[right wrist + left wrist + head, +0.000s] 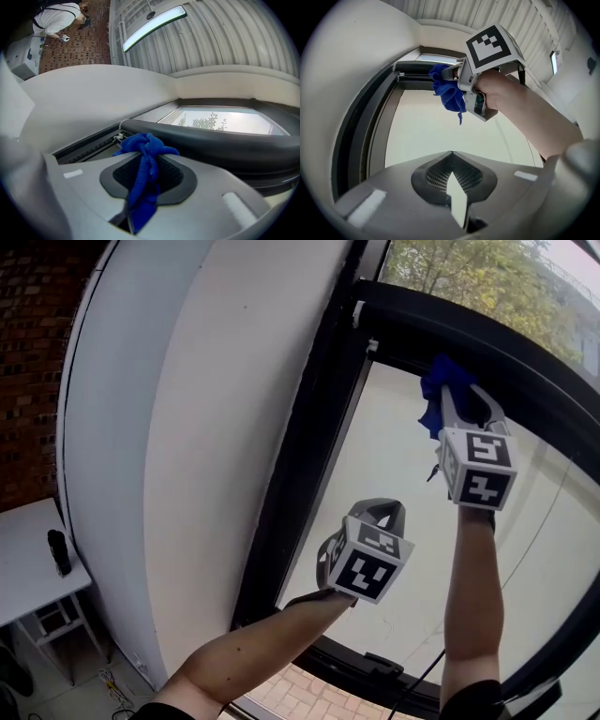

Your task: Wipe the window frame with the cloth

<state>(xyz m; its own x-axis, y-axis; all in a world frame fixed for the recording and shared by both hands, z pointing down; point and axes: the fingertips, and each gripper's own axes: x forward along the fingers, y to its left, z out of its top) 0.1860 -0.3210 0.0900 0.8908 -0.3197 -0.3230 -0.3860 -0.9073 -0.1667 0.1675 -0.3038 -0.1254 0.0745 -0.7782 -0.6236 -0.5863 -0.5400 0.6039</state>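
Mid-wipe, right hand-held gripper [147, 157] clamps cloth [146, 143] on window frame [211, 140] at one o'clock; left hand-held gripper [452, 159] closed, empty; sideways sweep likely next.

Cloth [432, 401] (blue) partly hidden behind right tool [457, 388].

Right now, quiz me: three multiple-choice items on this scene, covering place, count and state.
1. Where is the crumpled blue fabric cloth? A on a table; B by the dark window frame's top bar; C on the floor.
2. How many grippers hold cloth? A none; B one; C two.
3. The left gripper's jaws are: A wide apart; B shut on cloth; C together, empty.
B: head view shows it up there. B: only the right gripper clamps it. C: its view shows closed jaws, nothing between.
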